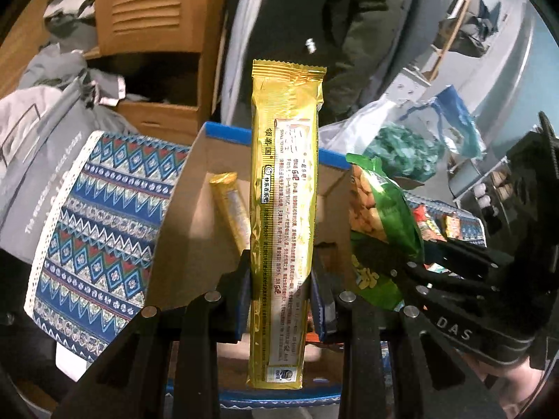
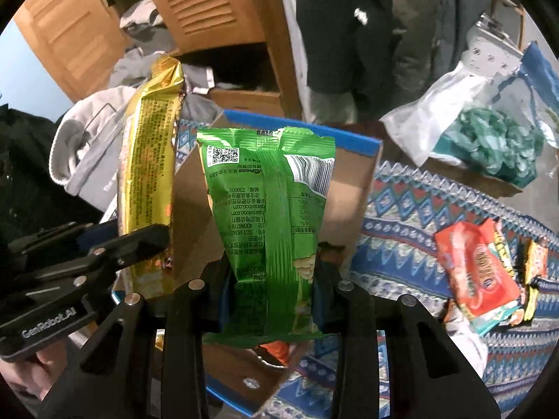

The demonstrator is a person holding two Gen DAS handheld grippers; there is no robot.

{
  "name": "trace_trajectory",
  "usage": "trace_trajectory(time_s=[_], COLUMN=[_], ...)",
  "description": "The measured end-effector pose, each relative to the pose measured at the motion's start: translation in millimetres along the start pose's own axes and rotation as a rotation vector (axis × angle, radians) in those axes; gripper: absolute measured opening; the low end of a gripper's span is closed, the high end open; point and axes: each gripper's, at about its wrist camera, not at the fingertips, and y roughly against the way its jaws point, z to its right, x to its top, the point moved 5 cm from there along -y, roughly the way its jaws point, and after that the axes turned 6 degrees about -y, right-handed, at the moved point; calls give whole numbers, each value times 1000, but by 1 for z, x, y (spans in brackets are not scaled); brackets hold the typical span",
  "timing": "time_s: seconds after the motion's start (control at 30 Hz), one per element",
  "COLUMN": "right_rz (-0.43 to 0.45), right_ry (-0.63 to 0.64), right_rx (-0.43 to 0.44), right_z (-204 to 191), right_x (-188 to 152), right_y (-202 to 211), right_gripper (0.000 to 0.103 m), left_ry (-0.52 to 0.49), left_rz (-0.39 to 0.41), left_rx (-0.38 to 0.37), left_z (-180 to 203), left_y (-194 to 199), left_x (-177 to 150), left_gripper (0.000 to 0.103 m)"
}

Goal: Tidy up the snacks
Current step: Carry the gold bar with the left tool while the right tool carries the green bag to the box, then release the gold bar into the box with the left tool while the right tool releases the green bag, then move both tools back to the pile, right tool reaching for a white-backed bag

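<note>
My left gripper (image 1: 281,279) is shut on a long gold snack packet (image 1: 284,181), held upright over an open cardboard box (image 1: 185,209) with a blue rim. A second gold packet (image 1: 232,209) lies inside the box. My right gripper (image 2: 276,279) is shut on a green snack bag (image 2: 269,216), held upright over the same box (image 2: 349,188). The green bag shows at the right of the left wrist view (image 1: 380,223). The gold packet and left gripper show at the left of the right wrist view (image 2: 148,174).
The box stands on a blue patterned cloth (image 1: 91,230). Orange and yellow snack packets (image 2: 478,272) lie on the cloth to the right. A clear bag of green items (image 2: 489,146) sits behind. A person in dark clothes (image 1: 335,28) stands beyond the box.
</note>
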Motion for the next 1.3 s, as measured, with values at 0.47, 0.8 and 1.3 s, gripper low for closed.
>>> trace_trajectory(time_s=[0.47, 0.8, 1.3], right_rz=[-50, -8, 35], right_ry=[-32, -48, -128], right_rx=[17, -12, -79], right_z=[1, 22, 93], right_x=[-7, -4, -18], right_y=[-20, 2, 39], right_gripper=[41, 59, 69], left_ry=[82, 75, 3], left_rz=[-61, -54, -61], left_rx=[76, 42, -66], left_z=[-30, -10, 66], left_y=[-30, -25, -27], left_x=[-12, -7, -1], left_gripper=[37, 65, 65])
